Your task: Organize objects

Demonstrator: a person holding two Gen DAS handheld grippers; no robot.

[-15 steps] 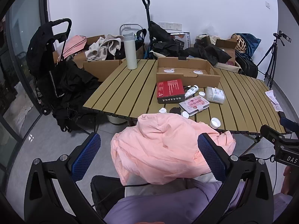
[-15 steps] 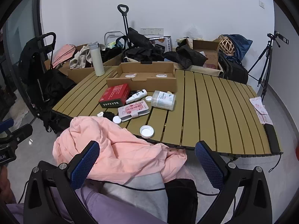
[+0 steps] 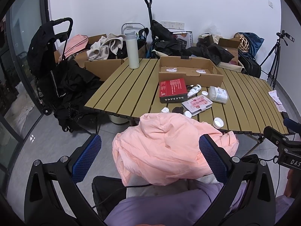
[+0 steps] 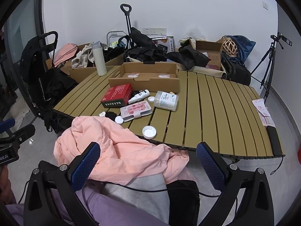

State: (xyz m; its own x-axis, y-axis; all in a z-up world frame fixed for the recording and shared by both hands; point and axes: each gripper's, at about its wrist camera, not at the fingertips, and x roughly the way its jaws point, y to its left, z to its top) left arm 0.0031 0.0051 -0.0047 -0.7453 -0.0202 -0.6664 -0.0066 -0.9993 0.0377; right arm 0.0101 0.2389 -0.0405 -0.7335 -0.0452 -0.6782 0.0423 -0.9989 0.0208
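A slatted wooden table [image 3: 131, 86] [image 4: 216, 109] holds a red box [image 3: 172, 89] [image 4: 117, 95], a pink wipes pack [image 3: 196, 102] [image 4: 135, 110], a clear plastic container [image 3: 218, 94] [image 4: 166, 100], a small white tube [image 3: 193, 90] [image 4: 139, 96], loose white caps [image 3: 218, 122] [image 4: 149, 131] and an open cardboard box [image 3: 190, 70] [image 4: 144, 75]. A pink jacket [image 3: 169, 148] [image 4: 116, 146] is draped over the table's near edge. My left gripper [image 3: 150, 160] is open and empty above the jacket. My right gripper [image 4: 148, 165] is open and empty, held back from the table.
A white thermos [image 3: 132, 50] [image 4: 98, 58] stands at the table's far left. A black stroller [image 3: 50, 56] stands to the left. Boxes, bags and clothes are piled along the back wall. A tripod [image 4: 269, 66] stands at the right. Pink papers [image 4: 263, 111] lie on the table's right edge.
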